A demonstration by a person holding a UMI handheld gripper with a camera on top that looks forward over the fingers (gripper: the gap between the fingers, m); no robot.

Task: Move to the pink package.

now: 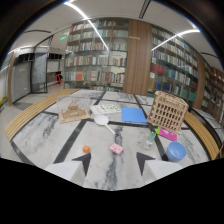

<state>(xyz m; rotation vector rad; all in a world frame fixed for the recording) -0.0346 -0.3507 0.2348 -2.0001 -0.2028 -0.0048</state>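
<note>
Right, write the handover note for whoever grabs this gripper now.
Gripper: open, holding nothing.
The small pink package lies on the marble table, just ahead of the fingers and about midway between them.
Nearby: a small orange ball to its left, a round blue plastic bowl to its right, a woven wicker basket beyond.
Done: lined up on the package.
Left: close the last gap.

Two pink packages (116, 148), one basket (167, 110)

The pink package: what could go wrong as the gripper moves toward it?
There are two pink things. The pink package lies just ahead of the open gripper, between its fingers; a magenta packet lies beside the wicker basket and could be mistaken for it. The orange ball nearby might get knocked and roll.
</note>
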